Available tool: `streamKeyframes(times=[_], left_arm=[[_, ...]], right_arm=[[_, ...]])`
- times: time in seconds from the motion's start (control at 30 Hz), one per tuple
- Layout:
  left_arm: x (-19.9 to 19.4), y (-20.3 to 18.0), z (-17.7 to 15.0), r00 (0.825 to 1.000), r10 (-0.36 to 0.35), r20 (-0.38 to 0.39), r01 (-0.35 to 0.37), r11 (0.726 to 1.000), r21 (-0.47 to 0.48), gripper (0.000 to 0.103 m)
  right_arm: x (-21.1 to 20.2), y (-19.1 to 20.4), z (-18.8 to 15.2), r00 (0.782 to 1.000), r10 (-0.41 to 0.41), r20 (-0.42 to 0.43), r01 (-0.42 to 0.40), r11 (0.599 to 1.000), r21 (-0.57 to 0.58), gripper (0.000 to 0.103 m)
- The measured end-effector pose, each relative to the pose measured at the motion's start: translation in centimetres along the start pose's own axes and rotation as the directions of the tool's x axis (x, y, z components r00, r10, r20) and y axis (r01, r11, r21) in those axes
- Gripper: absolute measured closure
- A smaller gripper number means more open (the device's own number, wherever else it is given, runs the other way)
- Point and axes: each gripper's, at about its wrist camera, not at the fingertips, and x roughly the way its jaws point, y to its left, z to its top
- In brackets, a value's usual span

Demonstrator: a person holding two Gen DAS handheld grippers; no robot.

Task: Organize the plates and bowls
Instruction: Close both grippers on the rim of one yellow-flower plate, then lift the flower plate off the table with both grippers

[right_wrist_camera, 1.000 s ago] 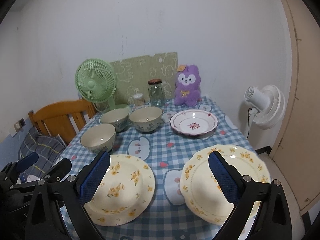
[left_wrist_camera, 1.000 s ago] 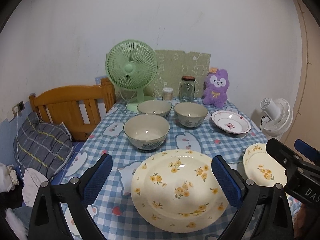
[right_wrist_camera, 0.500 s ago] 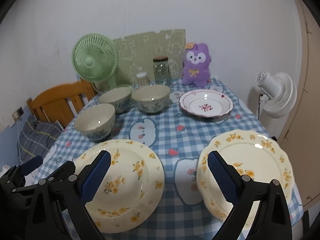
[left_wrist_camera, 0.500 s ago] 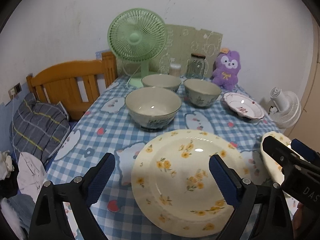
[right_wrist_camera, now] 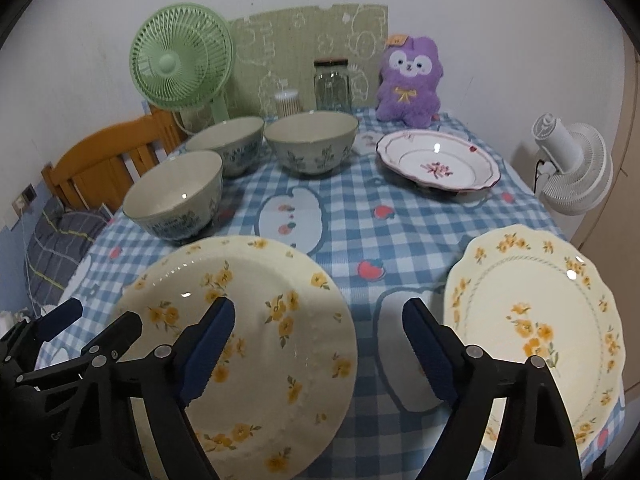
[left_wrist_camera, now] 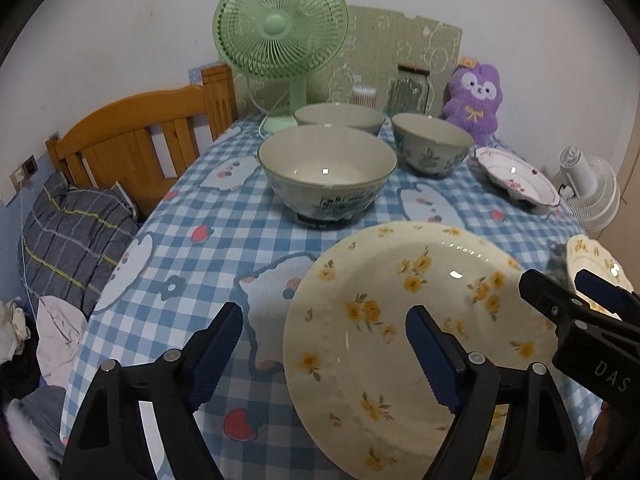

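Note:
A cream plate with yellow flowers lies at the table's near left. A second yellow-flower plate lies at the near right. A white plate with a red flower sits further back right. Three blue-patterned bowls stand behind. My left gripper is open, low over the left plate's left rim. My right gripper is open, low over the cloth between the two yellow plates.
A green fan, glass jar, small container and purple plush toy line the table's back edge. A wooden bed frame stands left of the table. A white fan stands right.
Both grippers have moved forward and lower toward the near plates, which now look larger. The left gripper's jaws have narrowed slightly. No dishes have moved.

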Motion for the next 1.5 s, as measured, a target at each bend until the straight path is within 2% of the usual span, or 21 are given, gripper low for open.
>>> streamKeyframes(times=[0.17, 0.43, 0.5, 0.67, 1.13, 1.5], left_arm=[[1.1, 0.1, -0.2, 1.0, 0.002, -0.029, -0.002, 1.0, 0.005, 0.023], [2.6, 0.0, -0.4, 0.995, -0.012, -0.095, 0.014, 1.0, 0.017, 0.039], [2.8, -0.1, -0.5, 0.994, -0.014, -0.107, 0.016, 1.0, 0.017, 0.042], [3.4, -0.3, -0.7, 0.992, -0.033, -0.124, 0.034, 0.999, 0.012, 0.045], [3.3, 0.1, -0.7, 0.993, -0.034, -0.112, 0.03, 0.999, -0.04, 0.051], [3.3, 0.1, -0.6, 0.993, -0.006, -0.118, -0.002, 0.998, -0.069, 0.054]], right_arm=[[1.5, 0.2, -0.2, 0.999, -0.016, -0.04, 0.016, 1.0, -0.011, 0.02], [3.0, 0.0, -0.6, 0.996, -0.02, -0.092, 0.021, 1.0, 0.003, 0.037], [3.4, 0.0, -0.7, 0.994, -0.019, -0.105, 0.02, 1.0, 0.007, 0.042], [4.2, 0.3, -1.1, 0.991, -0.011, -0.134, 0.012, 1.0, 0.01, 0.048], [4.2, 0.5, -1.0, 0.991, -0.037, -0.129, 0.038, 0.999, 0.006, 0.051], [4.1, 0.7, -0.9, 0.989, -0.056, -0.137, 0.057, 0.998, -0.001, 0.051]])
